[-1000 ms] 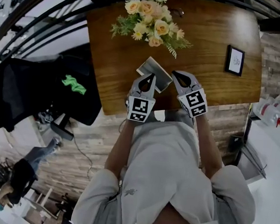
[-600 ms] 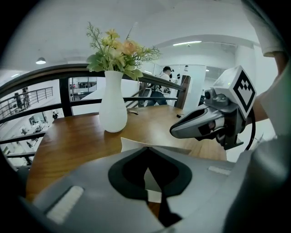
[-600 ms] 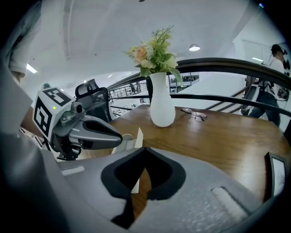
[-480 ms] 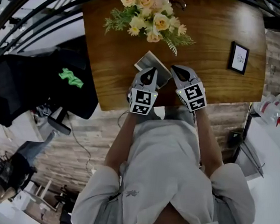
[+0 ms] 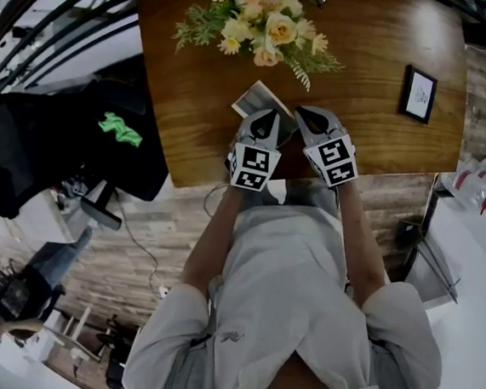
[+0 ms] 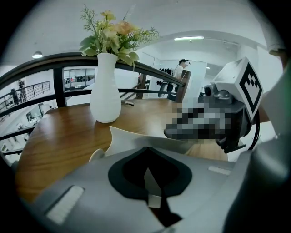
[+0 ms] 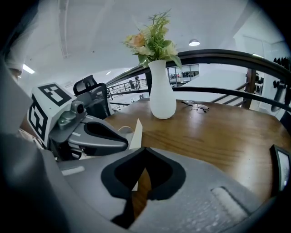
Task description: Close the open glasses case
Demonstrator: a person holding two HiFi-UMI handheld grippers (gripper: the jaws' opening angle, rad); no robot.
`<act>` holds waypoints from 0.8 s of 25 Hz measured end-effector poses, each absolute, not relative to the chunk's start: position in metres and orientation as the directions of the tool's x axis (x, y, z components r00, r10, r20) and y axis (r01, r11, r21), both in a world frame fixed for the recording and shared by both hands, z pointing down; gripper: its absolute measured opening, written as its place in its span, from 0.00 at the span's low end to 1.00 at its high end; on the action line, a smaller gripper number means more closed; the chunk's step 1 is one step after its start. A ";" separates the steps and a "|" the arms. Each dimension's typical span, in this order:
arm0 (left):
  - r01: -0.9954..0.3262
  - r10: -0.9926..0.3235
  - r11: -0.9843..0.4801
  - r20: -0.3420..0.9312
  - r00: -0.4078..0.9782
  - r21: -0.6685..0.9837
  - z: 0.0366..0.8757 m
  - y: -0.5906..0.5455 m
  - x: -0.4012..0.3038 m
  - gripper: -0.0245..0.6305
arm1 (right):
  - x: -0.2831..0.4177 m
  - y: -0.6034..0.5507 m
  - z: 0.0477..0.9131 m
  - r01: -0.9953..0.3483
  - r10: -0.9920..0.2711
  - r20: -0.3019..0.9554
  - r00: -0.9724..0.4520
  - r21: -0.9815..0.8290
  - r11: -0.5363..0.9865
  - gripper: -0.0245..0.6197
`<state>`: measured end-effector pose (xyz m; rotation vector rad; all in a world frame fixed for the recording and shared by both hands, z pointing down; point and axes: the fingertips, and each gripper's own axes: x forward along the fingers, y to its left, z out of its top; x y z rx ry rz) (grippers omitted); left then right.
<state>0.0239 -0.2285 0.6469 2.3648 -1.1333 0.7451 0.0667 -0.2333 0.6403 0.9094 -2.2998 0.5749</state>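
The open glasses case (image 5: 256, 101) sat near the front edge of the table (image 5: 386, 41), just past the left gripper (image 5: 267, 115) and right gripper (image 5: 302, 114), whose fingers were shut on nothing, so I thought they should push its raised lid (image 6: 136, 139) down slowly, both together.

Pale glasses case, lying open on the table

The glasses case (image 5: 253, 102) is a light grey-white, flat-sided box near the front edge of the brown wooden table (image 5: 371, 108). Its thin lid (image 6: 136, 139) is lifted off the base and tilts upward, with its pointed corner raised.
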 end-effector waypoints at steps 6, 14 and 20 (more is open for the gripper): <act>-0.793 -0.568 -0.593 0.626 0.534 0.138 0.649 -0.228 0.027 0.07 | 0.061 -0.229 0.643 -0.717 -0.453 0.666 -0.592 -0.180 0.673 0.04; -0.791 -0.568 -0.593 0.620 0.541 0.147 0.648 -0.223 0.024 0.07 | 0.051 -0.220 0.643 -0.710 -0.445 0.666 -0.599 -0.185 0.679 0.04; -0.790 -0.572 -0.595 0.613 0.544 0.146 0.648 -0.219 0.019 0.07 | 0.047 -0.216 0.641 -0.709 -0.447 0.664 -0.599 -0.180 0.682 0.04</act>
